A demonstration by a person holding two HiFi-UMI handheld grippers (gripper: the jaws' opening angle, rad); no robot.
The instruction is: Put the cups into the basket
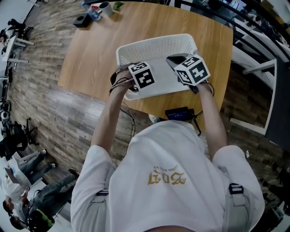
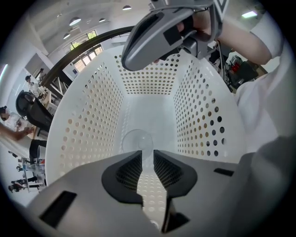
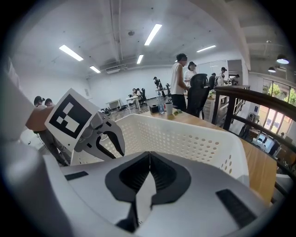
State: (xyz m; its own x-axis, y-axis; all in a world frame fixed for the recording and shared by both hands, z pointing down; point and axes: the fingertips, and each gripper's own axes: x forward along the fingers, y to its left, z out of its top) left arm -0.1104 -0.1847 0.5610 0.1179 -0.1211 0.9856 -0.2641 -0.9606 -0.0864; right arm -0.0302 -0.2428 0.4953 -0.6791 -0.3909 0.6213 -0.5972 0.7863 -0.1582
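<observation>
Since the left tool (image 2: 147, 156) sits low inside the white perforated basket (image 2: 92, 115), jaws narrowly apart with nothing between them, the clear cup (image 2: 137, 140) just beyond its tips looks already set on the basket floor. The sound move is probably a straight lift, keeping off the cup and the side walls. The right tool (image 3: 149, 158), jaws closed on nothing, hovers over the near rim and should give way. Farther off, a white cup (image 1: 105, 7) waits at the table's (image 1: 90, 59) far edge.
</observation>
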